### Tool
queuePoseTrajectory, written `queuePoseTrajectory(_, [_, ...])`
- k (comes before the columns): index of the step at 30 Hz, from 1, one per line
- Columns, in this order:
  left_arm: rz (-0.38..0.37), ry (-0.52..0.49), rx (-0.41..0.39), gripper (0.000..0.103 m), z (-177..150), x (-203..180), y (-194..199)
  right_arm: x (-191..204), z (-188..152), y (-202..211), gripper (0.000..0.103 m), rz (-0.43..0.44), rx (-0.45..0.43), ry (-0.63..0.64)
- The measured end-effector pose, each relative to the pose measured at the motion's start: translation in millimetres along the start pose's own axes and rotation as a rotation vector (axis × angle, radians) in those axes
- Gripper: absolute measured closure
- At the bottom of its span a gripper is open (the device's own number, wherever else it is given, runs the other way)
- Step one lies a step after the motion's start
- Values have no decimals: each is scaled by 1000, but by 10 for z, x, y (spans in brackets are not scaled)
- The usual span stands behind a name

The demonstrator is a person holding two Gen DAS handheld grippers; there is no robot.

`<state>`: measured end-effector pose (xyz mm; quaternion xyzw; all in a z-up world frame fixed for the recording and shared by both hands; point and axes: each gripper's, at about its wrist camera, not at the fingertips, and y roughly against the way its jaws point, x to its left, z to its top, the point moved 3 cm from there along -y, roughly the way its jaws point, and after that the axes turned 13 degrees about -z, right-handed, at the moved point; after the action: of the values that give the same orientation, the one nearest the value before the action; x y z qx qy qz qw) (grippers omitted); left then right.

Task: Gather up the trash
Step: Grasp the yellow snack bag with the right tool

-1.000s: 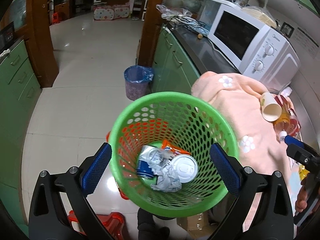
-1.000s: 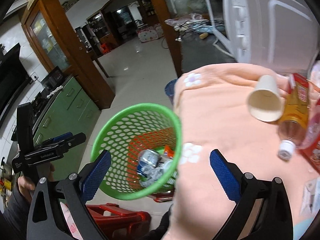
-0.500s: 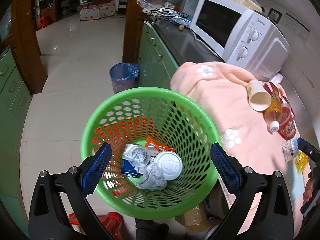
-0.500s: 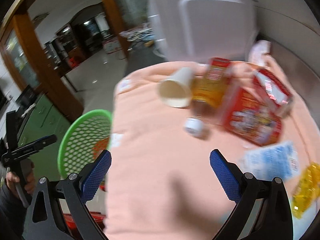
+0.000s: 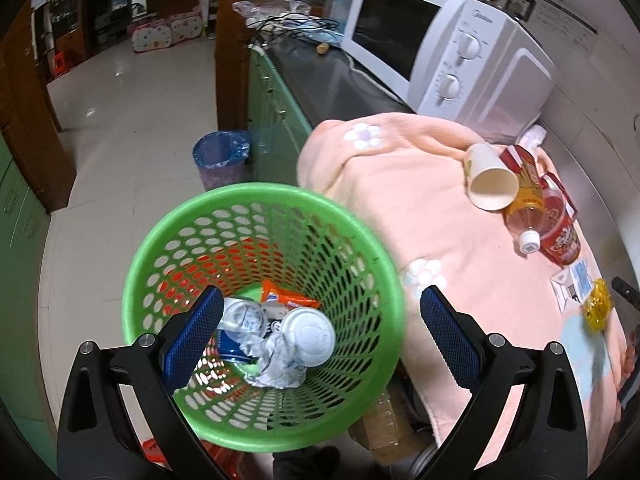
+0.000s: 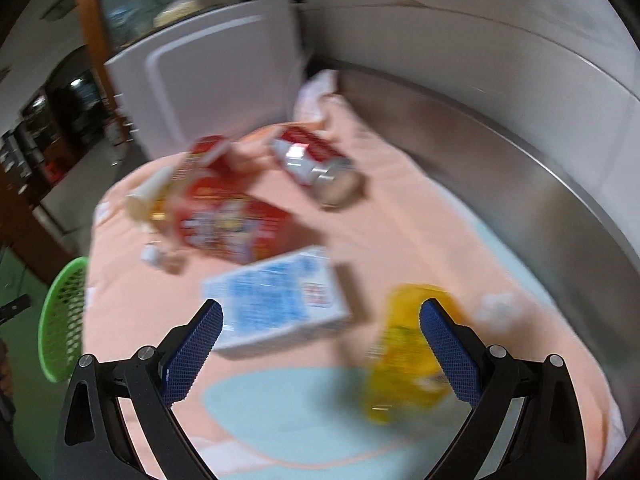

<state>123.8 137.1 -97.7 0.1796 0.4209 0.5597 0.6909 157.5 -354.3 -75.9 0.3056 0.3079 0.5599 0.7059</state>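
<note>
Pink blanket point(image 5: 400, 208) covers the counter, flower patches on it, pale blue area at the near end. White microwave point(image 5: 448, 44) sits on the counter just behind it

Green mesh basket point(image 5: 192, 236) stands beside the blanket's edge, below counter level. Inside: crumpled paper point(image 5: 276, 364), round white lid point(image 5: 308, 332), orange wrapper point(image 5: 288, 298), crushed can partly hidden. Blue-lined bin point(image 5: 220, 160) on the floor farther off, against the green cabinets

Left gripper point(image 5: 320, 336) hangs over the basket mouth, jaws wide apart, nothing between them

Right gripper point(image 6: 320, 340) is above the blanket's near end, jaws spread wide, empty. That view is motion-blurred, so detail is soft

Trash left on the blanket, big to small:
- red snack bag point(image 6: 228, 220), lying flat, mid-blanket
- white-and-blue carton point(image 6: 280, 300), just ahead of the right gripper, closer to its left finger
- plastic bottle point(image 5: 528, 208) with amber liquid and white cap, on its side, touching the red bag
- yellow wrapper point(image 6: 404, 352), crumpled, right by the right finger
- red can point(image 6: 312, 164), on its side near the steel back edge
- paper cup point(image 5: 490, 180), tipped over, mouth facing the basket, resting against the bottle
</note>
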Motion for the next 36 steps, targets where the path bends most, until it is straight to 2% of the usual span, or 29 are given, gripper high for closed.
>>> queuePoseTrajectory(6, [-24,-33,16,6,99,-234,-128,-398,-129,-342,8,-21,96,-81])
queuePoseTrajectory(13, [-43,-54,39,6,163,-440,-280,-447,-270,-572,9,-15,162,-115])
queuePoseTrajectory(14, [-46,-53,41,6,174,-461,-297,-441,-283,-590,10,-14,165,-115])
queuePoseTrajectory(18, [-57,-54,49,6,226,-548,-360,-479,-342,-671,34,-1,195,-145])
queuePoseTrajectory(24, [-79,-62,59,6,287,-681,-447,-601,-377,-613,55,13,185,-182])
queuePoseTrajectory(36, [-149,-115,83,6,489,-1172,-698,-692,-503,-326,64,23,135,-194])
